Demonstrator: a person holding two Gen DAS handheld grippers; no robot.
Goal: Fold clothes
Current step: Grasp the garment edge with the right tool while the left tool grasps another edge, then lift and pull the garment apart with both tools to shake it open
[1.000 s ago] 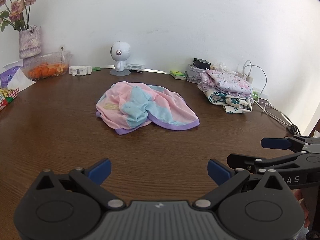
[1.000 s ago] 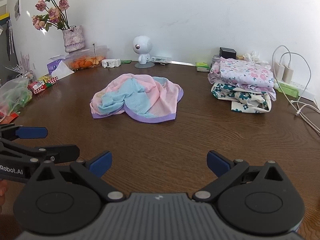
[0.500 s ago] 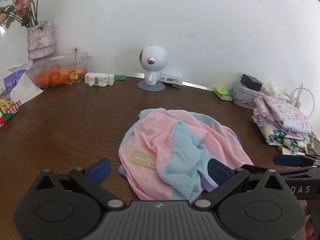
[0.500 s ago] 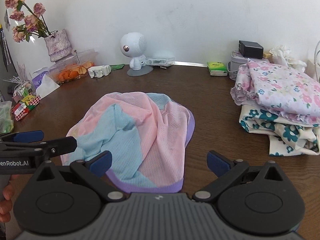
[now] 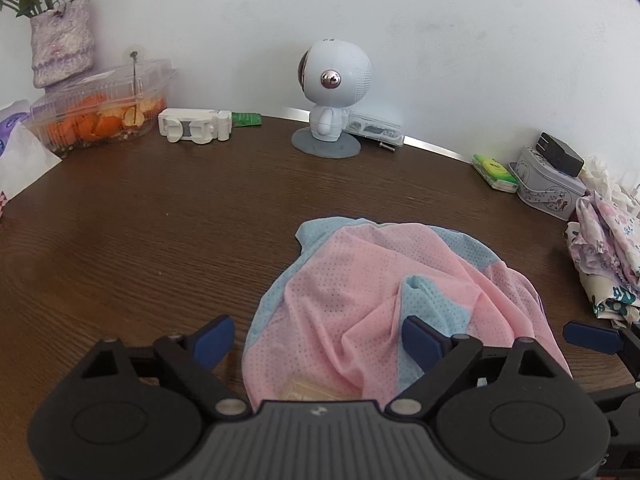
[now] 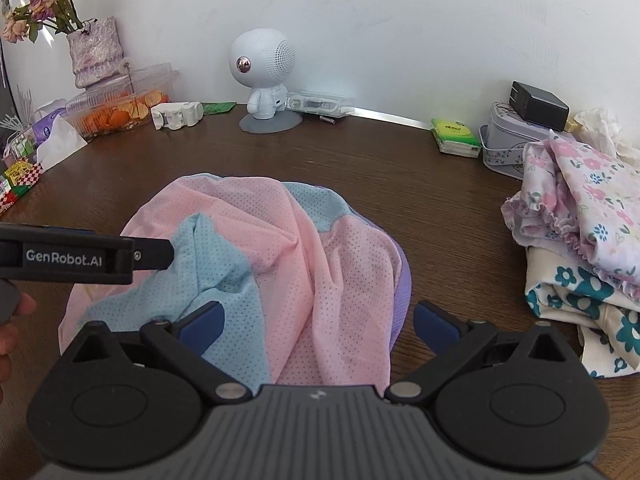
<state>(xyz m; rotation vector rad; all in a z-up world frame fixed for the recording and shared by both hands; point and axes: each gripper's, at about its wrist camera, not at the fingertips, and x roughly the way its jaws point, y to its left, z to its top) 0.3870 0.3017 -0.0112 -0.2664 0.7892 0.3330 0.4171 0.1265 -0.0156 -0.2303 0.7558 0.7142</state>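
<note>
One crumpled pink-and-blue mesh garment [image 6: 256,264] with a purple hem lies in a heap on the brown wooden table [image 5: 140,220], toward its near edge and roughly midway along it. Two grippers stand over it. The left gripper [image 5: 316,340] has its jaws spread but has just been closing them a little; the garment's near left part lies between the blue pads, and the pads do not press on it. The right gripper [image 6: 318,322] is released, jaws wide, with the garment's near right part between its pads, unpinched. A person's fingers [image 6: 12,320] show at the left edge of the right wrist view.

Toward the table's right edge sits one stack of folded floral clothes [image 6: 588,232], well apart from the garment. Along the far edge stand one white round-headed robot figure [image 5: 332,92], one white clip-like piece [image 5: 192,126], one clear box of orange peel [image 5: 96,108], one vase of dried roses [image 6: 92,48], one green packet [image 6: 456,134] and one tin [image 6: 512,144] carrying a black charger [image 6: 536,106].
</note>
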